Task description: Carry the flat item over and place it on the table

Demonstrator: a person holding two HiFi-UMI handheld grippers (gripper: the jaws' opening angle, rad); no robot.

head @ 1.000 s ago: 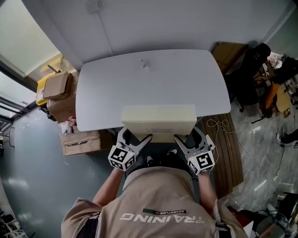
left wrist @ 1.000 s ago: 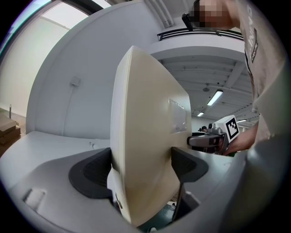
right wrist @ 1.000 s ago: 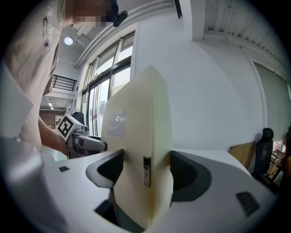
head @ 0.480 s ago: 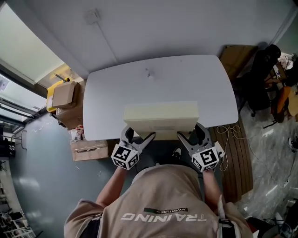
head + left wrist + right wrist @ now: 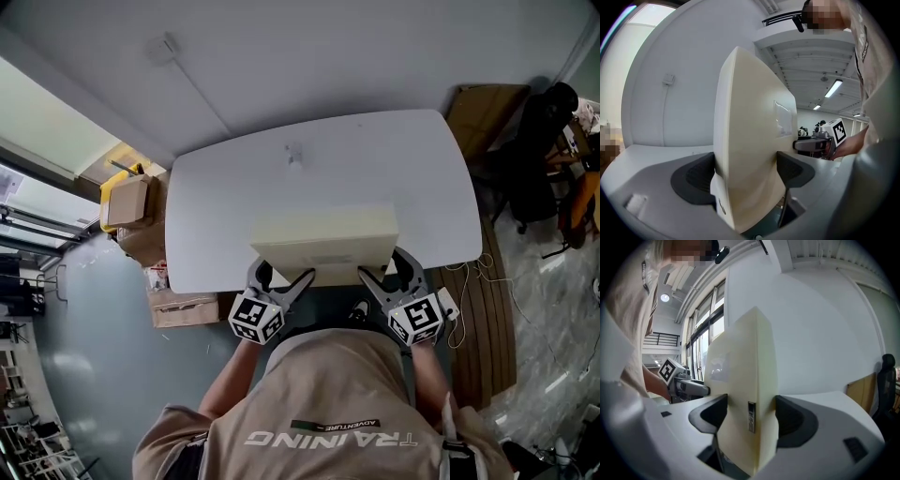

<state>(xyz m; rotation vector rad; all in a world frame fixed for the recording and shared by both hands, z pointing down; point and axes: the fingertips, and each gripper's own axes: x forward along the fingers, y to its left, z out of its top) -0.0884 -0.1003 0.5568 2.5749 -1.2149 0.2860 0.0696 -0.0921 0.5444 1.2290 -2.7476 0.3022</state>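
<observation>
Cream-coloured flat box [image 5: 323,239] lies broad face up, its long axis running left to right across the person and in line with the near edge of the white table [image 5: 225,178]. Its far part is over the table's near edge, and its near long side juts out toward the person; whether it rests on the tabletop or hangs just above it cannot be told. The left gripper [image 5: 282,281] is clamped on the box's near side toward the left end, with one dark pad pressed against each broad face. The right gripper [image 5: 376,279] grips the same side toward the right end in the same way, a small label [image 5: 751,416] on the box's thin edge showing between its pads. A glossy patch of tape [image 5: 784,118] sits on one broad face. A small pale thing [image 5: 293,154] lies on the table, well apart from the box. On the floor left of the table, a cardboard carton [image 5: 127,200] sits on or in a yellow crate [image 5: 114,177], which of the two is unclear. Another cardboard carton [image 5: 184,308] lies nearer the person, its contents not visible.
</observation>
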